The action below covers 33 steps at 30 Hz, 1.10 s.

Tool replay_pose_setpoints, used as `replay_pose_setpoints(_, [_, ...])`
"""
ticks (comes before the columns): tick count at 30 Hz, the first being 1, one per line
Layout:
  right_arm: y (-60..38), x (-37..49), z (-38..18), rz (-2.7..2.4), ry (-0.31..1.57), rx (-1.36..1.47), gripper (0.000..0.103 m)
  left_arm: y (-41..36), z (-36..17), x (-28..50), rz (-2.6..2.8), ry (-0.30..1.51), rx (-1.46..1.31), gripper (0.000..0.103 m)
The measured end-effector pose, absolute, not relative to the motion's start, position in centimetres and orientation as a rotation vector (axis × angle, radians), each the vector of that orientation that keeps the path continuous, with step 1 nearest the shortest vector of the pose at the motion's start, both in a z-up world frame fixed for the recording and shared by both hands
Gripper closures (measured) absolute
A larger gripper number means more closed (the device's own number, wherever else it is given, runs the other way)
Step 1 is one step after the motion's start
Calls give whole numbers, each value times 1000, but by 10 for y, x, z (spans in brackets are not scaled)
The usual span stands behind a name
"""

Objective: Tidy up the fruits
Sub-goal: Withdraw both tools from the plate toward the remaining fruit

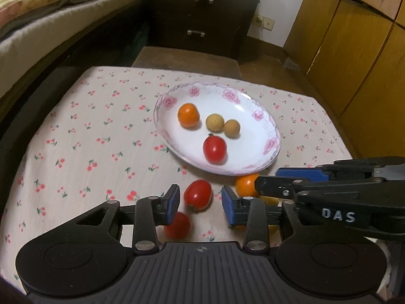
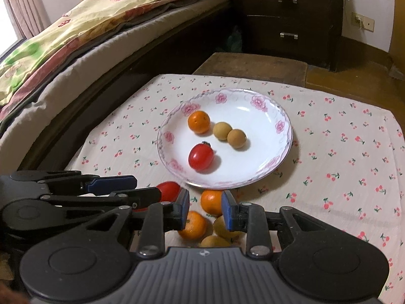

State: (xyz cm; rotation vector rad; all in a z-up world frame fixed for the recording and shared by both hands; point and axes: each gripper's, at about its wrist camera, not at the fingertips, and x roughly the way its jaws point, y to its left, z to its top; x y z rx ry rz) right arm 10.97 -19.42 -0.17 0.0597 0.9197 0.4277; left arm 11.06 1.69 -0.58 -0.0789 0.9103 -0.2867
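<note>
**Red tomato framed, not yet gripped**

Red cherry tomato (image 1: 197, 195) lay on the cloth between parted left gripper (image 1: 200, 202) pads, untouched. Right gripper (image 2: 205, 209), also parted, bracketed a small orange (image 2: 212, 202). Beyond, plate (image 1: 255, 167) held four fruits. Next, likely: close, lift across.

Lighting: dim, warm indoor light; daylight is admitted at a window (image 2: 12, 25) in the right wrist view. Glare: seen on the plate (image 2: 243, 109). Shadows: soft, cast beside the fruits. Distortion: strong fisheye bending, dark corners. Blur: slight, nearest tomato (image 1: 177, 225).
</note>
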Motion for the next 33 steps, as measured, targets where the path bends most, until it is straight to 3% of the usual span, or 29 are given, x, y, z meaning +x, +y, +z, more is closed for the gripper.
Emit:
replay_pose_setpoints(28, [-211, 99, -22, 408, 981, 84, 69, 17, -35, 104, -280, 943, 1, 58])
replay_pose_setpoints(33, [-206, 98, -30, 427, 999, 70, 68, 18, -35, 105, -288, 943, -13, 49])
